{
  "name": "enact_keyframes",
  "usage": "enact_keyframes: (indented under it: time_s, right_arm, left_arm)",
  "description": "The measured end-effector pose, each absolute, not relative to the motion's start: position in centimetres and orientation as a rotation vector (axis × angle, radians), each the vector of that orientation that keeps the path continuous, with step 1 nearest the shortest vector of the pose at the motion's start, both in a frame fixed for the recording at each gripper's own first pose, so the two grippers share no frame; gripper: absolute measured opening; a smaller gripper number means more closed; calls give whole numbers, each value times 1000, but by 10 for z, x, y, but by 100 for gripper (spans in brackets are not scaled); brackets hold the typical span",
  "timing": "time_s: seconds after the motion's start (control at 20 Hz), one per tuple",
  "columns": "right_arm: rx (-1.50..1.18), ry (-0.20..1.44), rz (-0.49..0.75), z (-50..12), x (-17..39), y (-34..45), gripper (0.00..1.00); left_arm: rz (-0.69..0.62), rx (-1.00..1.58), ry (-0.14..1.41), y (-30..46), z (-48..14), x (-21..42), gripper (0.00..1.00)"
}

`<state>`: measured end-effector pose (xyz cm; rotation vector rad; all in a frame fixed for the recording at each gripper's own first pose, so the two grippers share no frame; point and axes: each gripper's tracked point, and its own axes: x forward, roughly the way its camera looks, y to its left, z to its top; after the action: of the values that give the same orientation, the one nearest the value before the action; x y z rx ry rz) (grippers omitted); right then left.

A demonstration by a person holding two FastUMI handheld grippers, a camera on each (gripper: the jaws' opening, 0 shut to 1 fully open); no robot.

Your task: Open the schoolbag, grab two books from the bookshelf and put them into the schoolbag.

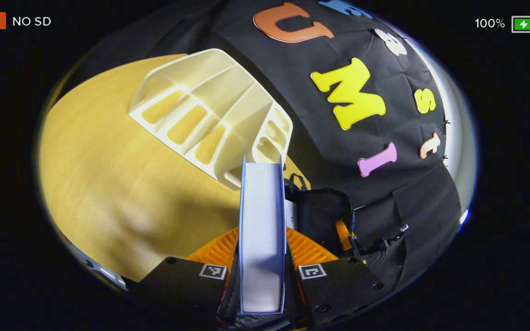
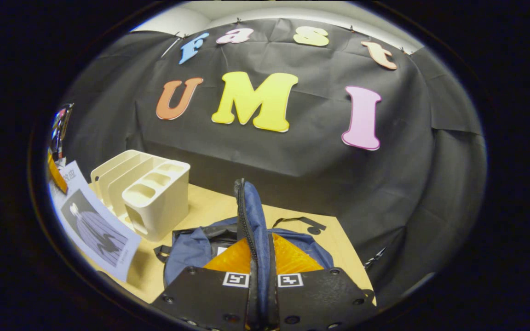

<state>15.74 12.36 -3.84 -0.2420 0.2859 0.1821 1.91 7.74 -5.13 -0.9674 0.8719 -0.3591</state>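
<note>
- Between the left claw [image 1: 262, 276] fingers, a book [image 1: 262, 230] is standing on edge, gripped, near the cream bookshelf [image 1: 214, 115] on the desk [image 1: 108, 184].
- Right claw [image 2: 262, 285] is pinching the schoolbag [image 2: 251, 216] flap upright, bookshelf [image 2: 145, 193] sitting leftward.

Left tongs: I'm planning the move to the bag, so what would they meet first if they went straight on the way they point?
Probably the cream bookshelf: it lies just beyond the book clamped in the left tongs. Depth is hard to judge, so treat this as likely.
</note>
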Motion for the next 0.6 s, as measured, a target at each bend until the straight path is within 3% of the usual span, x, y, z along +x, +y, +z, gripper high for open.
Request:
enact_keyframes:
  time_s: [0.35, 0.4, 0.45, 0.6]
  right_arm:
    - [-239, 267, 162, -18, 164, 116, 8]
    - [-241, 268, 165, -16, 164, 117, 8]
    - [-246, 266, 164, -15, 165, 118, 8]
    - [-250, 256, 171, -9, 163, 119, 8]
  left_arm:
    - [-480, -1080, 835, -10, -56, 76, 42]
    - [-484, -1090, 840, -22, -59, 85, 47]
    - [-493, -1091, 848, -35, -65, 91, 42]
    - [-495, -1071, 881, -72, -84, 104, 43]
